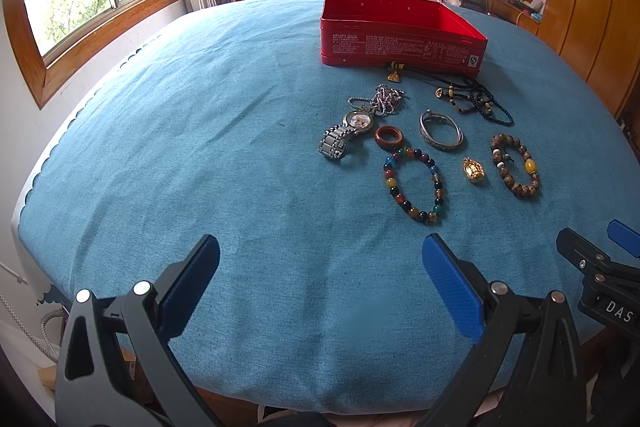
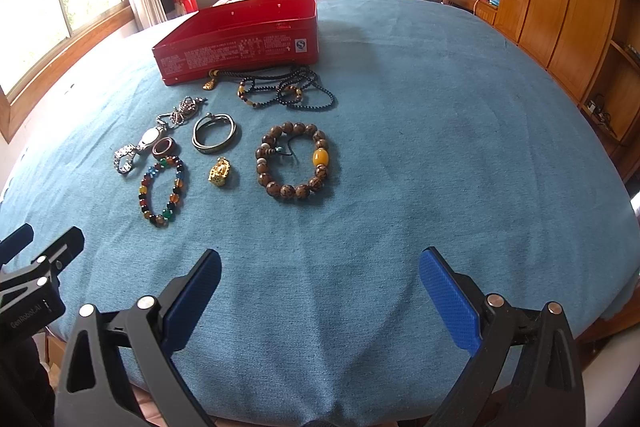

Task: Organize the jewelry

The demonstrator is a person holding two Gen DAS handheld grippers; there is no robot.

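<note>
Left wrist | both hand-held grippers spread, empty | red tin (image 1: 400,45) interior hidden (black necklace (image 1: 476,97) tangled)

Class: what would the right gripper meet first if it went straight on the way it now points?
The right gripper, open, points over bare blue cloth. The brown bead bracelet lies just left of centre, so it would probably be met first, though the gripper might pass beside it; depth is unclear.

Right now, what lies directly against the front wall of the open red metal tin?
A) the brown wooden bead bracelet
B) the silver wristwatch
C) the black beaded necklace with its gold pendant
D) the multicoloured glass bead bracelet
C: the black beaded necklace and its gold pendant lie at the foot of the open red metal tin; the other pieces sit nearer the camera.
</note>
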